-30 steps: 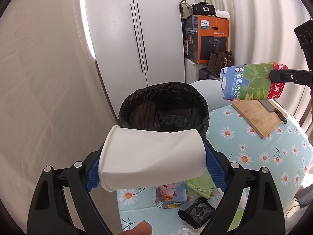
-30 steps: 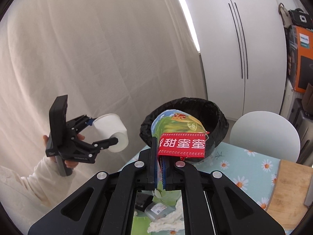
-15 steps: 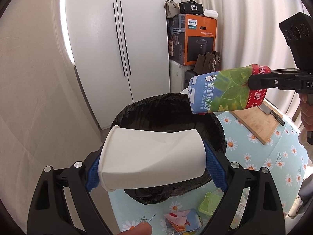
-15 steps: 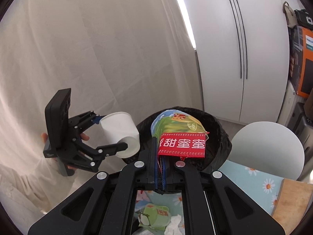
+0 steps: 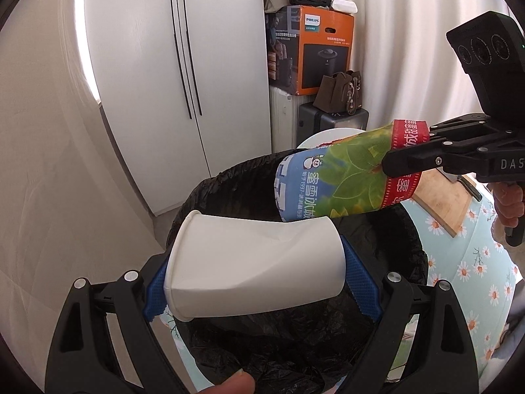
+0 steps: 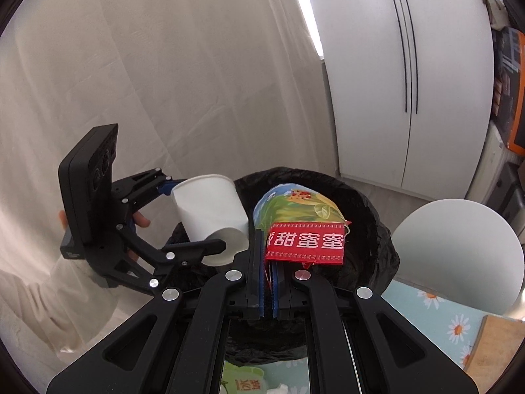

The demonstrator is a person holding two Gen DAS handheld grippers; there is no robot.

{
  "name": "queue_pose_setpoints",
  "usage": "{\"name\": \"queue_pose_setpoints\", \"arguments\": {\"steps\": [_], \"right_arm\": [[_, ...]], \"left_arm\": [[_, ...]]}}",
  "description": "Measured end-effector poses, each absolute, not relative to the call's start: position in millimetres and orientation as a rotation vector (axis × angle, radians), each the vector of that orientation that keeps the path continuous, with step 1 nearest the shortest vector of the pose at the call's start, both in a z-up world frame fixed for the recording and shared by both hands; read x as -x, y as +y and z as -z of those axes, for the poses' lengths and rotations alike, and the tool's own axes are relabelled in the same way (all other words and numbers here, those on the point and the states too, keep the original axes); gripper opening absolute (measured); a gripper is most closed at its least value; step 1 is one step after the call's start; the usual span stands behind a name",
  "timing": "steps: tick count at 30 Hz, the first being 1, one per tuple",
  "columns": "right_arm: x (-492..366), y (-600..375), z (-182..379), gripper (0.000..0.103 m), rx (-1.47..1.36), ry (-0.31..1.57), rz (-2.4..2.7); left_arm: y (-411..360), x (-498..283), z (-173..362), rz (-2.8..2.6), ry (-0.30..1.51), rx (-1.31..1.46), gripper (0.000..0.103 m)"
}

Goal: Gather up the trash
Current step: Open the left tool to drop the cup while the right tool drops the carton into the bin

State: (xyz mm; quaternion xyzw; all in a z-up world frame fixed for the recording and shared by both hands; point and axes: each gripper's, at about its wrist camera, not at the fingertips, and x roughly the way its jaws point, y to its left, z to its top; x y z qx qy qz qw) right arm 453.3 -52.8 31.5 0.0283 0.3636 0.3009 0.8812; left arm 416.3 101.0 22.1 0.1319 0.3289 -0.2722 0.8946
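My left gripper is shut on a dented white paper cup, held sideways over the near rim of a bin lined with a black bag. My right gripper is shut on the red rim of a crushed colourful drink cup, held over the bin opening. In the left wrist view the colourful cup hangs just above and behind the white cup, with the right gripper at the right. In the right wrist view the white cup and left gripper are at the left.
The bin stands at the edge of a table with a blue daisy cloth. A wooden cutting board with a knife lies on it. A white round chair stands behind the bin. White cupboard doors and stacked boxes are beyond.
Both grippers have moved forward toward the bin. The two cups now hang over its opening, close together. The table trash has dropped out of the left wrist view.
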Motion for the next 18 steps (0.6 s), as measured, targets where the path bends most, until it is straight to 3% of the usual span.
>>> {"name": "queue_pose_setpoints", "arguments": {"steps": [7, 8, 10, 11, 12, 18], "right_arm": [[-470.1, -42.4, -9.1, 0.006, -0.023, 0.812, -0.603], [-470.9, -39.2, -7.3, 0.006, -0.003, 0.818, -0.593], [-474.2, -34.3, -6.2, 0.022, 0.046, 0.824, -0.553], [-473.9, -33.8, -5.9, 0.048, 0.057, 0.829, -0.539], [-472.9, -33.9, -6.0, 0.062, 0.060, 0.834, -0.534], [-467.0, -35.6, -11.4, 0.072, 0.081, 0.836, -0.521]], "left_arm": [[103.2, -431.6, -6.0, 0.602, 0.718, -0.287, 0.088], [103.6, -430.8, -4.7, 0.606, 0.714, -0.293, 0.093], [105.6, -427.8, -3.7, 0.609, 0.701, -0.304, 0.098], [106.7, -426.1, -3.7, 0.610, 0.698, -0.306, 0.098], [107.9, -424.6, -3.9, 0.605, 0.694, -0.309, 0.098], [110.8, -417.9, -5.2, 0.579, 0.689, -0.327, 0.098]]}}
